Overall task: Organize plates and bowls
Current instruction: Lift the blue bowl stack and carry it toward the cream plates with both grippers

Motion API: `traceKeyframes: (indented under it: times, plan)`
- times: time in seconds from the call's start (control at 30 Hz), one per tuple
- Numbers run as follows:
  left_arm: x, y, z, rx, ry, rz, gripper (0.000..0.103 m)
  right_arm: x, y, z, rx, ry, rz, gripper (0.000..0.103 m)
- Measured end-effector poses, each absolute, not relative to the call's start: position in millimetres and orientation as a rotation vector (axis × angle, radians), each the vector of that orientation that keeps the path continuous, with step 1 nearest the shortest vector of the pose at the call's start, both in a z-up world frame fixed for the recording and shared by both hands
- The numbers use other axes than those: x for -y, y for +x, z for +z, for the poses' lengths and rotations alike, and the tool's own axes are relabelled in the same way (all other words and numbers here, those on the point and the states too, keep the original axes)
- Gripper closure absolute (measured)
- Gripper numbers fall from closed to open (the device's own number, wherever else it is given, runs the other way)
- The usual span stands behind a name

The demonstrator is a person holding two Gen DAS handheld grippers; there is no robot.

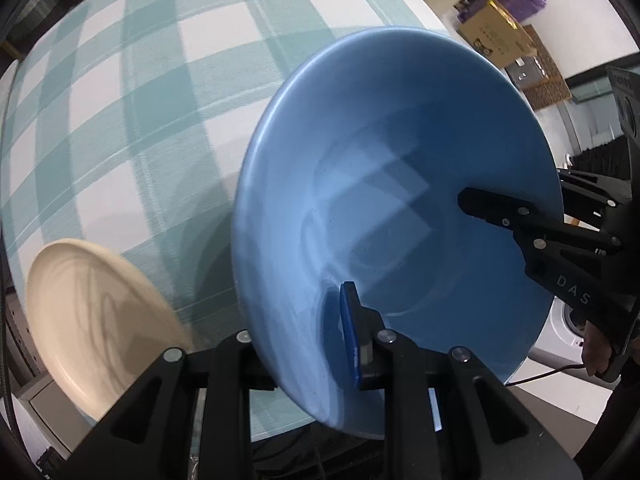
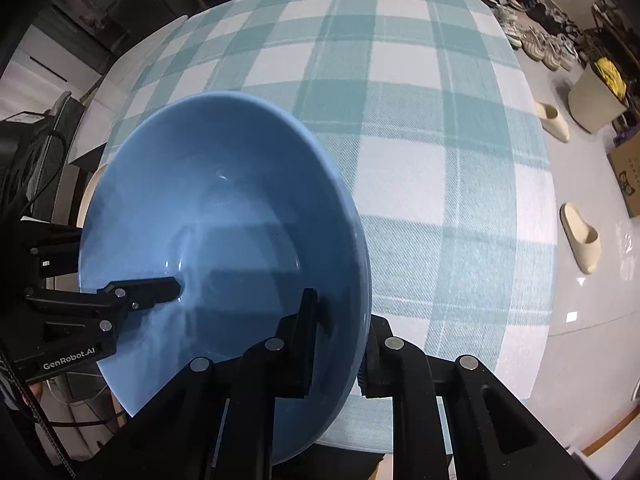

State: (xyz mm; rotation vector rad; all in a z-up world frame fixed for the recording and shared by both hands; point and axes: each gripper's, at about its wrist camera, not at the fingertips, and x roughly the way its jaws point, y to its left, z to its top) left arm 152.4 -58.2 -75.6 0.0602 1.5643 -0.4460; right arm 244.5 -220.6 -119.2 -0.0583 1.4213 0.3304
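**Q:** Two grippers on one bowl — why both?

**A:** The blue bowl (image 1: 400,208) is wide and held by its rim alone, so a pinch on opposite sides looks meant to stop it swinging. The left gripper (image 1: 316,344) is clamped on the near rim, one finger inside the wall and one outside. The right gripper (image 2: 340,344) is clamped on the opposite rim the same way. The bowl hangs tilted, its hollow turned toward both cameras, and its shadow on the cloth suggests it is clear of the table.

**Q:** Is anything else from the task in sight?

**A:** One cream plate (image 1: 104,320) rests near the table's edge, beside the bowl on the left gripper's side and apart from it. My guess is the bowl is being carried toward a stacking spot, but no such spot shows.

**Q:** And the surface?

**A:** A teal-and-white checked cloth (image 2: 420,140) covers the table right to its edges. Most of it is bare.

**Q:** The room?

**A:** Pale glossy floor past the table's edge, with two cream slippers (image 2: 580,240), a row of shoes farther off, and cardboard boxes (image 1: 496,36) stacked beside a white wall.
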Motion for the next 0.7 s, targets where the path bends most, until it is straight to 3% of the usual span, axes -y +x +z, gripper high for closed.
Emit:
traceKeyframes:
  times: [0.7]
  plan:
    - [-92.6, 142.6, -45.8, -1.490, -0.152, -0.237, 0.082, 62.7, 267.3, -78.3, -1.386, -0.184, 0.508, 0.089]
